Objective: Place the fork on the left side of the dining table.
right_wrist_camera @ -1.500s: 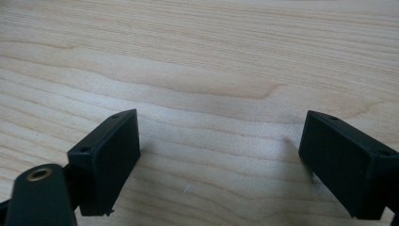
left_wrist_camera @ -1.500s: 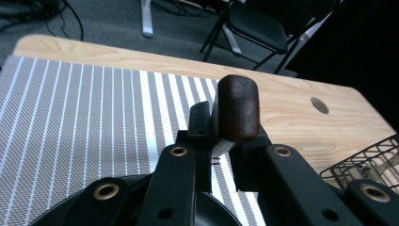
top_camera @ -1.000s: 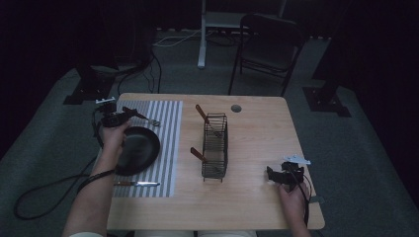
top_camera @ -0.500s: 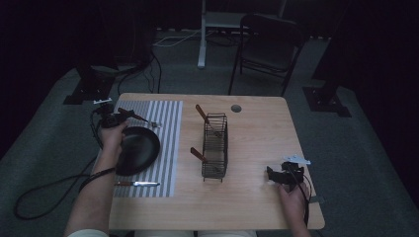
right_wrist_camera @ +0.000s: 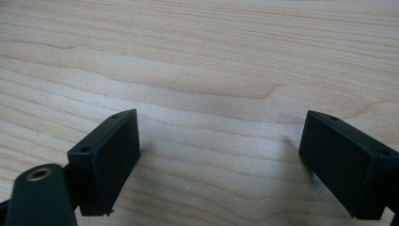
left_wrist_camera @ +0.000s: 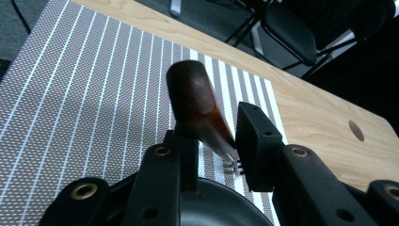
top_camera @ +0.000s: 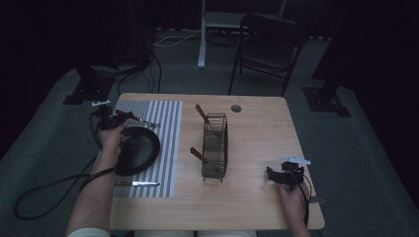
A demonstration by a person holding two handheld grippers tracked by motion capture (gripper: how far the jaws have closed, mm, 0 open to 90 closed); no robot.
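Left gripper view – fork (left_wrist_camera: 200, 110) handle points up-away, tines toward plate (left_wrist_camera: 211, 207).

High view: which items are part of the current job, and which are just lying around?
Job in hand: fork between the jaws of the left gripper, jaws just been opening; striped placemat; black plate; knife.
Lying about: wire rack with two wooden-handled utensils; right gripper, open.

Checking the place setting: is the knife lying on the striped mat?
Yes, the knife lies flat on the mat, below the plate.
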